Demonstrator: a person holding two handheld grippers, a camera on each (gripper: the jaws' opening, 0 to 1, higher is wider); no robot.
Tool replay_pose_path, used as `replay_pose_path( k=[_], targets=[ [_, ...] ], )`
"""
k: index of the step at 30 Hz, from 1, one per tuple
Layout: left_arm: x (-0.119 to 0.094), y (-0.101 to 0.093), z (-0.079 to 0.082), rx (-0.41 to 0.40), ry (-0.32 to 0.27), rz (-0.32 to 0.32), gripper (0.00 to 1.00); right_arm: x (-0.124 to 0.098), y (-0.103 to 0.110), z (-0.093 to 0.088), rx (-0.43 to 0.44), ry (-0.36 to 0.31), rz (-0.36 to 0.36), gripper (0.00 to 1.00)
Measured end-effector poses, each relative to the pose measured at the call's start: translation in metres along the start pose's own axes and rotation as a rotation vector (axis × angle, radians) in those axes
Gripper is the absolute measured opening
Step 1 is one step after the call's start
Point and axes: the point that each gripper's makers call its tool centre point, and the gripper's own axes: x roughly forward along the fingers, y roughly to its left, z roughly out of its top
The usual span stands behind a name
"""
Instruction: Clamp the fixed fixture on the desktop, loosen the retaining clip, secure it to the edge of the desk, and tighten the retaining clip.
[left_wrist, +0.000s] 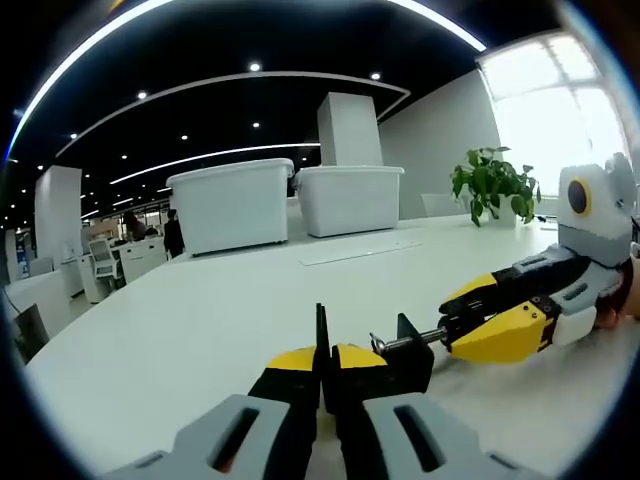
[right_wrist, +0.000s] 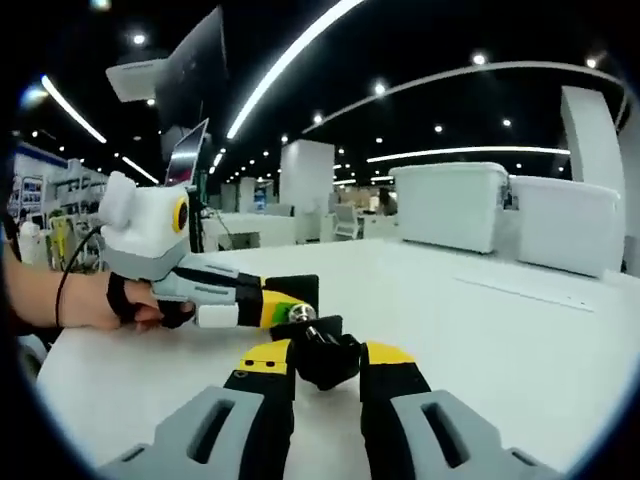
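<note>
In the left gripper view the left gripper (left_wrist: 322, 362) is seen closed on the black clamp fixture (left_wrist: 400, 352) low on the white desk (left_wrist: 200, 310), while its screw handle (left_wrist: 408, 342) is gripped from three o'clock by the right gripper (left_wrist: 470, 325).

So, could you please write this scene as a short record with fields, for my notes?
surface: white table
fixture: black clamp, held between both grippers, low over the table
left gripper: jaws shut on the clamp's thin plate
right gripper: jaws closed around the clamp's screw end
background: two white bins, green plant
task state: clamp not yet on a desk edge
</note>
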Motion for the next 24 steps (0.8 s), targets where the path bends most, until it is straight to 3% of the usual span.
replay_pose_path(
  k=[8,14,17,21,24],
  targets=[
    [-0.001,0.000,0.000,0.000,0.001,0.002,0.05,0.004,-0.003,0.000,-0.118,0.004,-0.029,0.23],
    [-0.001,0.000,-0.001,0.002,0.001,0.003,0.05,0.007,-0.007,0.000,-0.107,0.005,-0.024,0.23],
    [-0.001,0.000,-0.001,0.003,0.001,0.003,0.05,0.006,-0.007,0.001,-0.021,-0.001,-0.013,0.23],
    [-0.001,0.000,-0.001,0.004,0.002,0.003,0.05,0.003,-0.012,0.004,0.163,-0.023,-0.001,0.24],
    [-0.001,0.000,-0.001,0.005,0.002,0.003,0.05,0.003,-0.015,0.006,0.241,-0.034,0.017,0.24]
  ],
)
